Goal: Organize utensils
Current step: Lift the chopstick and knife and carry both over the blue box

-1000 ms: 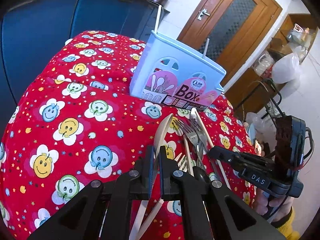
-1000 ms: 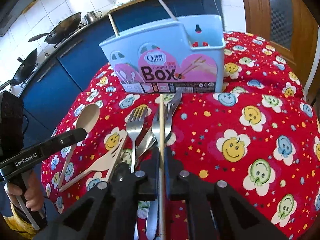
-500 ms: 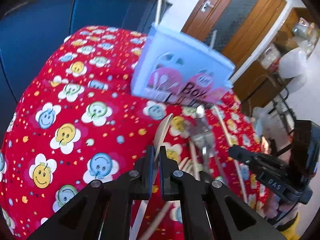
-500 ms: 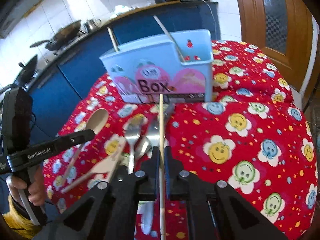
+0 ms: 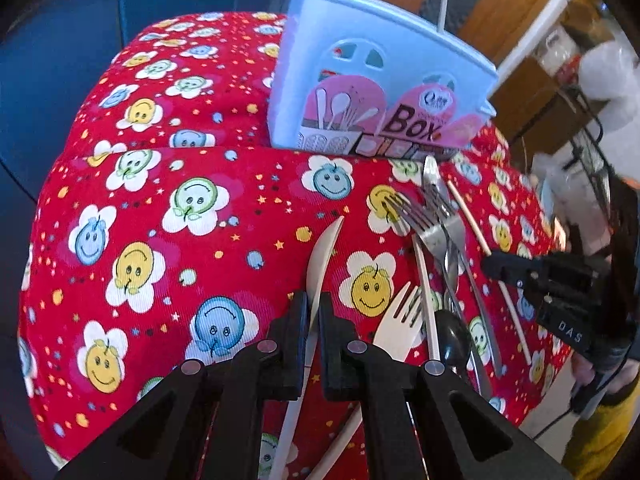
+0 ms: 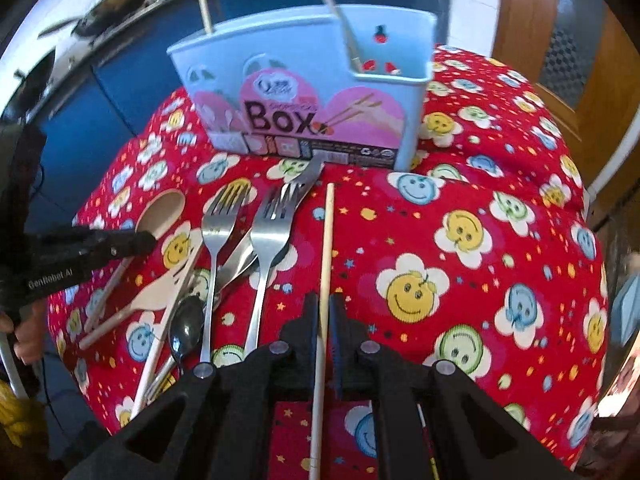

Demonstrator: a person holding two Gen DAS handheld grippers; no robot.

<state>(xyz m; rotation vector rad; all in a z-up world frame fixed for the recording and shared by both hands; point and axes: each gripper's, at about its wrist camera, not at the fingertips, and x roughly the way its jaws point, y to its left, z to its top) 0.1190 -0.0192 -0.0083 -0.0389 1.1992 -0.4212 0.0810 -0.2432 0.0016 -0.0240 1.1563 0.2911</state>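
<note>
Your left gripper (image 5: pixel 314 304) grasps the spoon (image 5: pixel 322 252), edge-on here but bowl-up in the right view, where your right gripper (image 6: pixel 325 306) grasps a chopstick (image 6: pixel 326 248) beside the forks (image 6: pixel 244 232).

We see open red tablecloth (image 6: pixel 500 240) right of the held chopstick (image 6: pixel 326 240), clear up to the blue utensil box (image 6: pixel 320 92). Left of it, a heap of metal forks (image 6: pixel 272 228) and wooden pieces blocks passage. 2 sticks already rise from the box.
</note>
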